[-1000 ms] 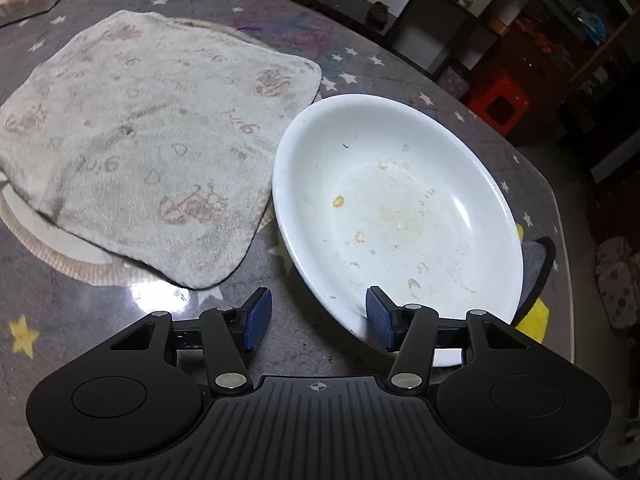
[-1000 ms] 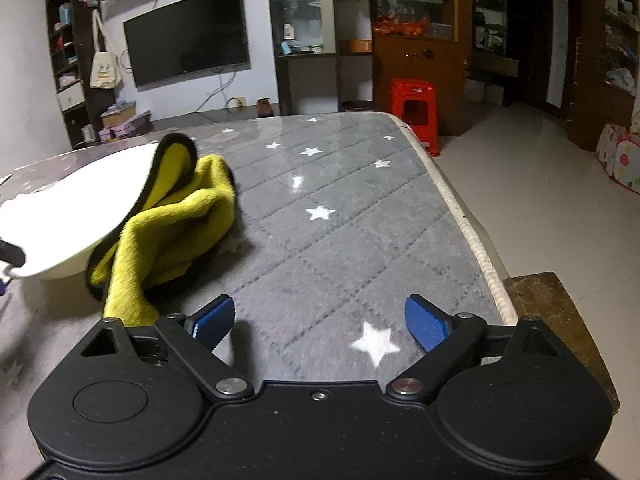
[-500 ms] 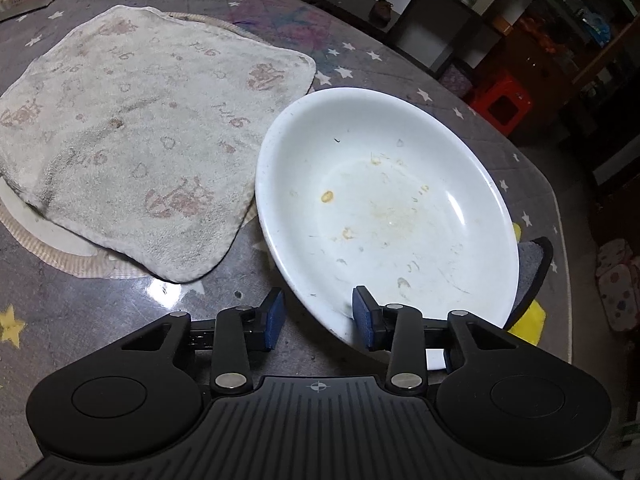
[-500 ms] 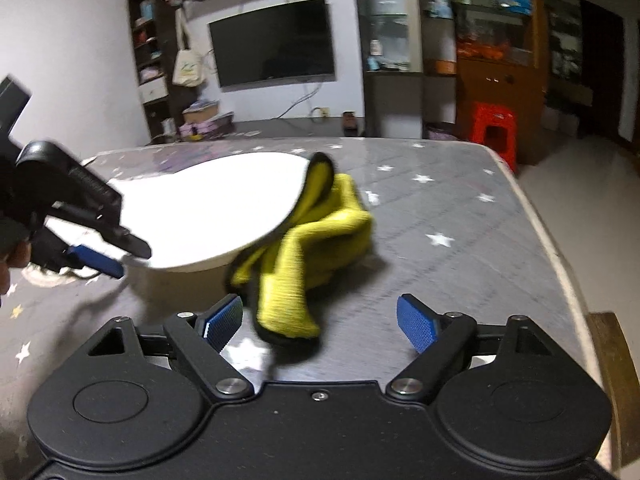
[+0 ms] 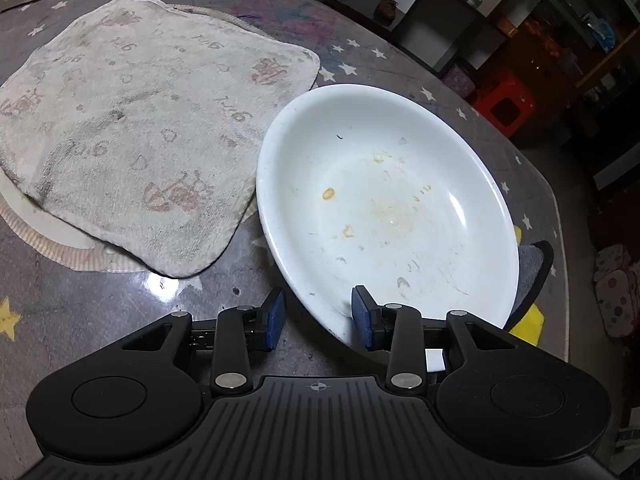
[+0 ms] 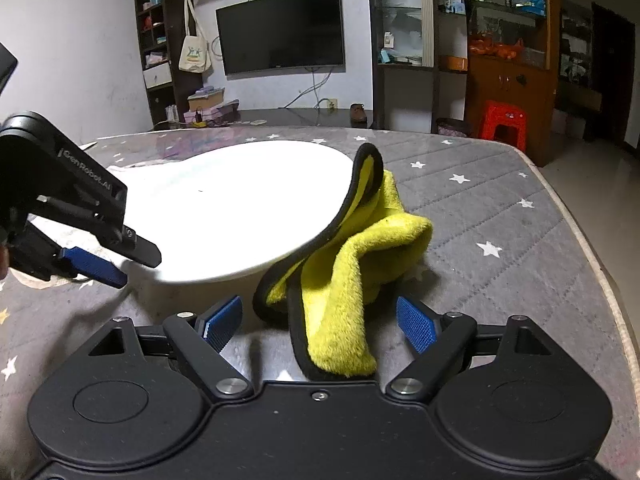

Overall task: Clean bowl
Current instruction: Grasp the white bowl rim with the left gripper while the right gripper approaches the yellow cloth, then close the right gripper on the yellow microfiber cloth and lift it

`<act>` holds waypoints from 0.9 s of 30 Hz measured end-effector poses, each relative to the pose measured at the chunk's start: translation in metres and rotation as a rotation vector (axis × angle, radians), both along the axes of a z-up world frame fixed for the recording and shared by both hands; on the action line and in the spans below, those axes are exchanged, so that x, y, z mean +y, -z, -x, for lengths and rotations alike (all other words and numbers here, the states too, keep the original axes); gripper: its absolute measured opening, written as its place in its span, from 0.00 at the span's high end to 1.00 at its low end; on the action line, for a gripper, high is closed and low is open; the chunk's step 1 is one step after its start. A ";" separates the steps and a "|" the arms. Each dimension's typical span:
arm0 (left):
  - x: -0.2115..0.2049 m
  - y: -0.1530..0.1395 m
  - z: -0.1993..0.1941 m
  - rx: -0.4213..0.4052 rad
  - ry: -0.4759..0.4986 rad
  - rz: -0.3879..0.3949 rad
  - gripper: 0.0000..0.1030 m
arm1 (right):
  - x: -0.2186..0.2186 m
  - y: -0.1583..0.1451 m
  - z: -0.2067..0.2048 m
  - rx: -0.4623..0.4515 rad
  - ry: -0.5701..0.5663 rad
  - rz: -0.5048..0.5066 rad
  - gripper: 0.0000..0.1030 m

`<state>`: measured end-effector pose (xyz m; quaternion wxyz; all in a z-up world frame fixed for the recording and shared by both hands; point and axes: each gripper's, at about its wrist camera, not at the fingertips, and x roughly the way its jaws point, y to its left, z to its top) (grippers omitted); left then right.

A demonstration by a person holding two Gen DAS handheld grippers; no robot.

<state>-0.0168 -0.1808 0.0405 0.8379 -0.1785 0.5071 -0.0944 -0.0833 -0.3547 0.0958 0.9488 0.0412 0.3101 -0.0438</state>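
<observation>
Meanwhile, the left gripper (image 5: 316,316) has its jaws narrowed across the near rim of the shallow white ceramic bowl (image 5: 384,208), one blue pad inside and one beneath, apparently gripping, the bowl tilted off the grey star-patterned table (image 6: 500,216); the right gripper (image 6: 320,322), jaws wide and empty, straddles the near end of the crumpled yellow microfibre cloth with black edging (image 6: 340,280), which lies against the bowl's far rim; closing low on a thick fold would likely give a firm wiping wad; a stained beige towel (image 5: 132,136) lies beside the bowl.
</observation>
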 end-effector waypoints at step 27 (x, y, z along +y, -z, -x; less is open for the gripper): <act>0.002 0.001 -0.002 0.032 -0.025 0.020 0.63 | -0.022 0.004 -0.027 -0.002 0.014 0.056 0.59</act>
